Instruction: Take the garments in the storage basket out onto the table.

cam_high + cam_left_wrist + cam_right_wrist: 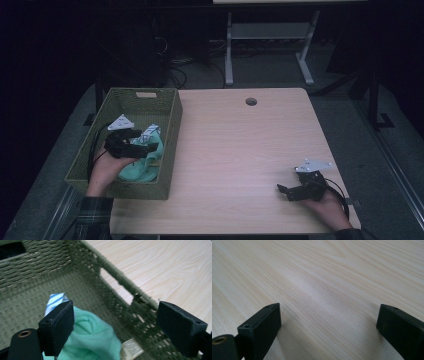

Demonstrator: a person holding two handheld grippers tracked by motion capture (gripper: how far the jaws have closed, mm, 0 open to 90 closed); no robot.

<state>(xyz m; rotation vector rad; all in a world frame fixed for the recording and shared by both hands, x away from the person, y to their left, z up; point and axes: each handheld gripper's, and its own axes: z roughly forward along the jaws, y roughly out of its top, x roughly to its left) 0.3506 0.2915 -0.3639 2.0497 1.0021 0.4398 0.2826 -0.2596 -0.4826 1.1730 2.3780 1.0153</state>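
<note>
The tabletop (240, 150) carries a woven basket (170, 150) at its left edge. Inside lies a mint-green cloth (145, 167), beneath the released left hand-held gripper (142, 145). The right hand-held gripper (282, 190), also released, rests on bare wood.

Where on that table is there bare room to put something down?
Most of the wooden table is bare, from the green basket across to the right gripper, below the round hole. It is crowded inside the basket, where the left gripper hangs over a mint cloth.

no legible text, garment tag (131, 349) blurred
</note>
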